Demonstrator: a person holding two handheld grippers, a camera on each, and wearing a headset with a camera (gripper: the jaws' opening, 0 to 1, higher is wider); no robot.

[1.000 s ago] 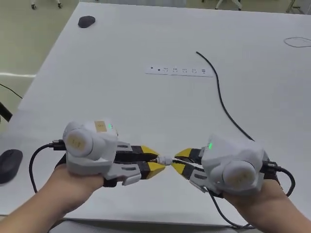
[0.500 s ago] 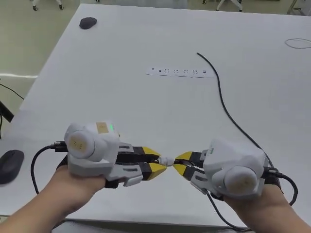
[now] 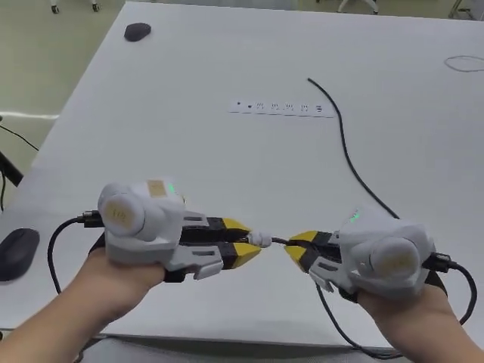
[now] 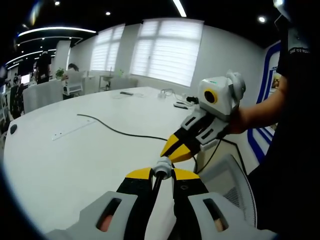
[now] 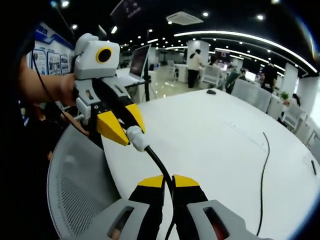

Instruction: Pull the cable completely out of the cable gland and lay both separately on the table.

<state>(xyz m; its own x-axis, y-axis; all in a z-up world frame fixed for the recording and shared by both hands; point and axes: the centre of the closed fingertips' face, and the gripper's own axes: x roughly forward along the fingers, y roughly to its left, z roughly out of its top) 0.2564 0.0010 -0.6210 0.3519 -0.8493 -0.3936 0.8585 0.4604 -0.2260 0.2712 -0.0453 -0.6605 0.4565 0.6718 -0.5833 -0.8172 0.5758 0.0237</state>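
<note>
Cable gland [image 3: 259, 239] and black cable [image 3: 278, 241] are held between two grippers above the desk [image 3: 227, 166].
Jaws of the left gripper [image 3: 253, 240] are clamped on the gland, those of the right gripper [image 3: 292, 246] on the cable, whose end sits in the gland.

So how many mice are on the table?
2. The far mouse sits near the table's far left corner. The near mouse lies by its near left edge. Others may lie outside the view.
</note>
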